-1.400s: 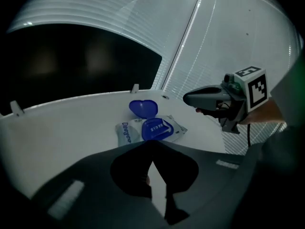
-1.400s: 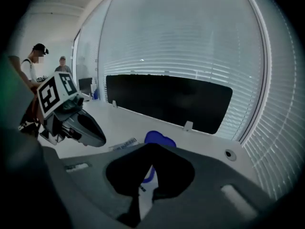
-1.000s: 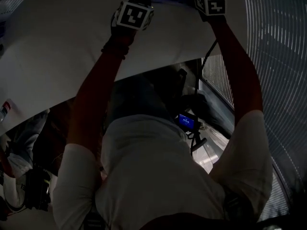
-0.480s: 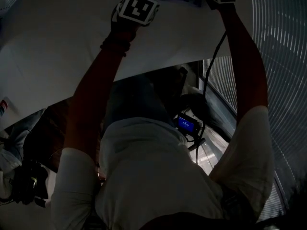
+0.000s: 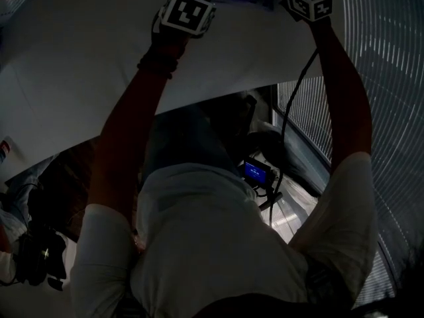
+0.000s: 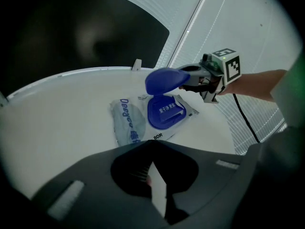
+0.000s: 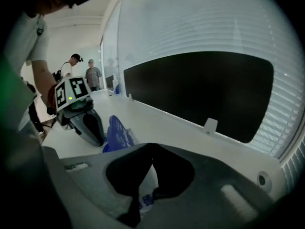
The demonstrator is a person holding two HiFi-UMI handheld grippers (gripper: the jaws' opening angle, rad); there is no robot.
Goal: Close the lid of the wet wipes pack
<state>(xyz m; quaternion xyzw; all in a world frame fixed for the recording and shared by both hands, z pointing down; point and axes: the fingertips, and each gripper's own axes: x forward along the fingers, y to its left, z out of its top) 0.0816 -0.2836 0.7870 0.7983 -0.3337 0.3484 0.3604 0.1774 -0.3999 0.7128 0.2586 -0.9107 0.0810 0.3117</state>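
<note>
My right claw hangs with its jaws only a sliver apart, gripping nothing. A printed bit of the wet wipes pack shows through the gap. Just ahead and to the left stands the blue flip lid, raised upright. Beyond it my left claw, also narrowly parted and empty, hovers near the pack, which lies flat on the white table. I judge the risk to be that nothing pins the pack, so a push on the lid could slide it, or leave the lid unlatched.
</note>
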